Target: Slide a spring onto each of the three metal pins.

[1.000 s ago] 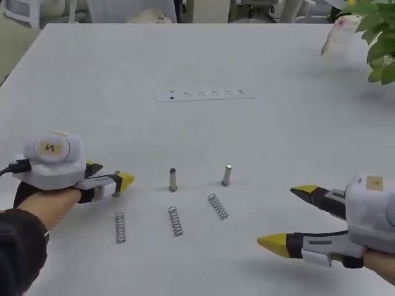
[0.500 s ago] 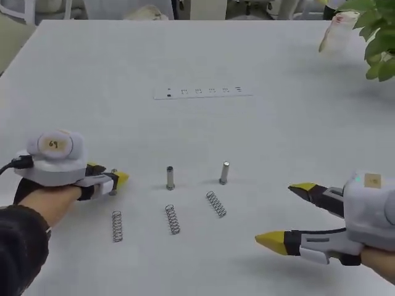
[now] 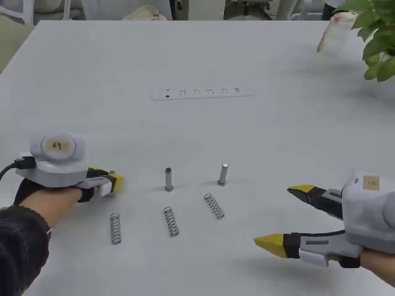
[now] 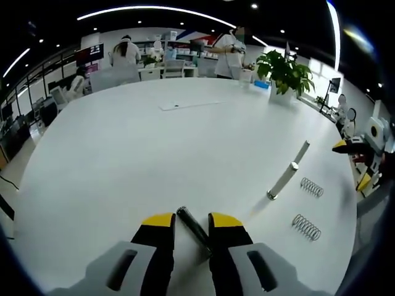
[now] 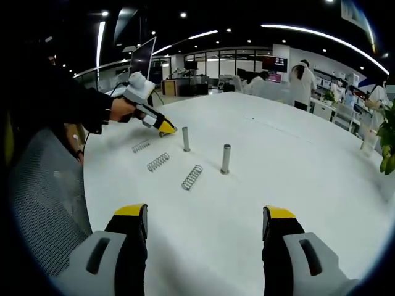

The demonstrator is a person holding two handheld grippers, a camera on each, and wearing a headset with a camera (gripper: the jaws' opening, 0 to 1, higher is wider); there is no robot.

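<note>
Our left gripper (image 3: 113, 182) has its jaws drawn narrow onto the left pin (image 4: 195, 229), gripping it low between the yellow tips. We judge this hold is meant to steady the pin so a spring can slide over its free top. The middle pin (image 3: 168, 179) and right pin (image 3: 223, 174) stand upright and bare on the table (image 3: 203, 55), in a row with the held one. The 3 springs lie flat just in front of them, 1 per pin: left spring (image 3: 115, 228), middle spring (image 3: 170, 221) and right spring (image 3: 214, 205). None is on a pin yet. Our right gripper (image 3: 284, 215) hovers with jaws spread wide, holding nothing. It is well apart from the springs and aimed toward them, which suits it for fetching the first spring.
</note>
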